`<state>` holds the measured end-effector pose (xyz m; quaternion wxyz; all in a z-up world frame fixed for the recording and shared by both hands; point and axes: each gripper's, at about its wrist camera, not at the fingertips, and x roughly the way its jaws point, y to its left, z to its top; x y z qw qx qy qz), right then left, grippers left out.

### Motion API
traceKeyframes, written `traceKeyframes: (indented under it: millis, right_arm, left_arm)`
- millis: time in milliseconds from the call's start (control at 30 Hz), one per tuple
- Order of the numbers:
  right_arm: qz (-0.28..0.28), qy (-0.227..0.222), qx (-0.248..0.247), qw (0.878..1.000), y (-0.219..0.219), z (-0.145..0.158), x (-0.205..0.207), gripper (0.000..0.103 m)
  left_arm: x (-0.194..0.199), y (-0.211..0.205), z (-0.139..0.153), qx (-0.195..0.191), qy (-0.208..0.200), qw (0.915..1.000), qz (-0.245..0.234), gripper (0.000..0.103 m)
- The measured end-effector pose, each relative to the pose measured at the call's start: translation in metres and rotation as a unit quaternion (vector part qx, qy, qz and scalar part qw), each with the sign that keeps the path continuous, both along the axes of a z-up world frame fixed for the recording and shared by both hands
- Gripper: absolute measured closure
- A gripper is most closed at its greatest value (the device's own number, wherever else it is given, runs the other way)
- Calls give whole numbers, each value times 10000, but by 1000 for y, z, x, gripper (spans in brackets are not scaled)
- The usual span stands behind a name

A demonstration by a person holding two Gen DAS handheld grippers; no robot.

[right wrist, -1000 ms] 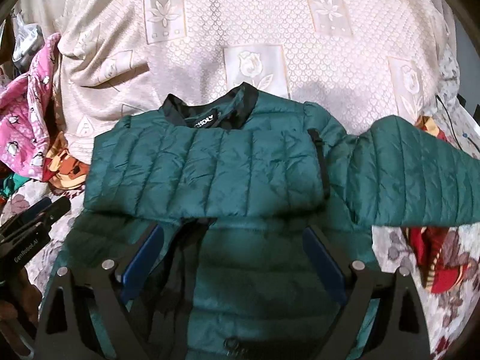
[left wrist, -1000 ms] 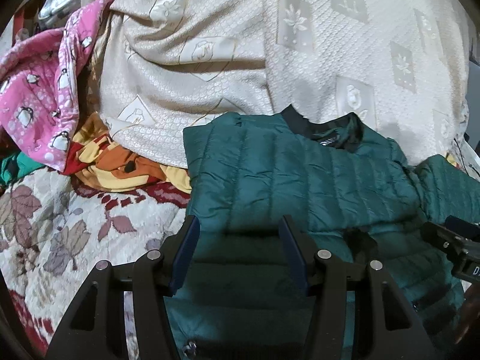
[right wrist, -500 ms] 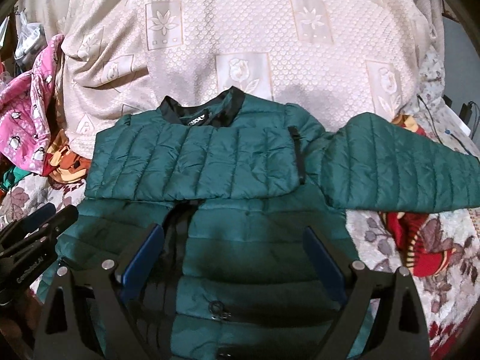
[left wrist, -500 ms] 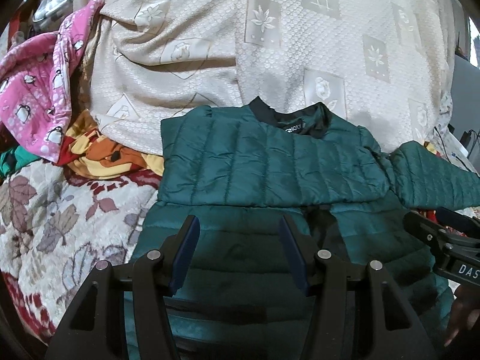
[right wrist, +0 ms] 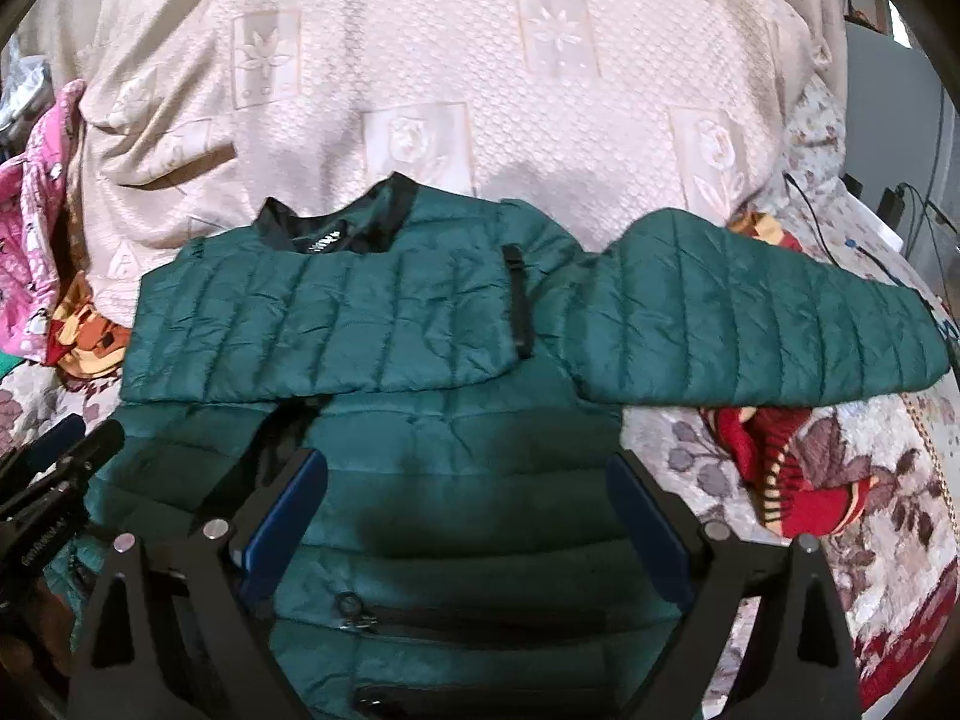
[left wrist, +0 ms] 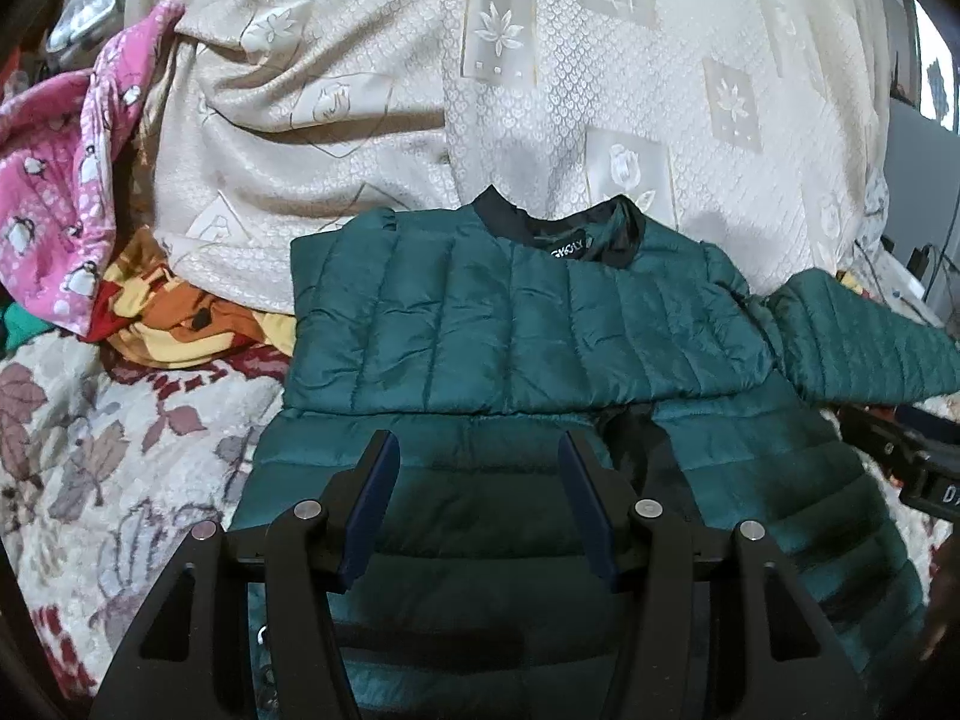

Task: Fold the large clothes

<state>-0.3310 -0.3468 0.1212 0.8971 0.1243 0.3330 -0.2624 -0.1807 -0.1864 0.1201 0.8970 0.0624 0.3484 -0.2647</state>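
A dark green quilted jacket [left wrist: 516,324] lies flat on the bed, black collar at the far side. One sleeve is folded across its chest [right wrist: 324,324]. The other sleeve [right wrist: 750,324] stretches out to the right. My left gripper [left wrist: 477,450] is open and empty above the jacket's lower left part. My right gripper [right wrist: 468,474] is open wide and empty above the jacket's lower right part, near its zip pockets [right wrist: 456,618]. The right gripper shows at the right edge of the left wrist view [left wrist: 918,468], and the left gripper at the left edge of the right wrist view [right wrist: 54,480].
A cream patterned bedspread [left wrist: 540,90] is heaped behind the jacket. Pink penguin-print cloth [left wrist: 54,204] and orange-yellow cloth [left wrist: 180,330] lie at the left. A red knit garment [right wrist: 798,480] lies under the outstretched sleeve. Cables [right wrist: 900,210] run at the far right.
Both grippers have pulled back and risen from the jacket, so more of it shows. The jacket has stayed in place. Both stay open.
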Motion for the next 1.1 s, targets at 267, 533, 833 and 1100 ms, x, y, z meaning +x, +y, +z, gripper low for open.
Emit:
traceKeyframes:
  millis: [267,533,833,1100]
  right_arm:
    - [-174,71,4,9998,-18,-5,3,7]
    - [-357,123,-62,9993,-41,-6,4,7]
    - [-722,137,-255,9970,-78,-1,-4,7]
    - [-1127,96,-416,9927,-119,3,-17,7]
  left_arm:
    - [23,10,-6,-126,298,9993,208,71]
    - [41,19,-8,-171,336,9984,409,71]
    - [54,23,-14,-215,425,9974,532,71]
    - [57,23,-16,-200,420,9973,561,71]
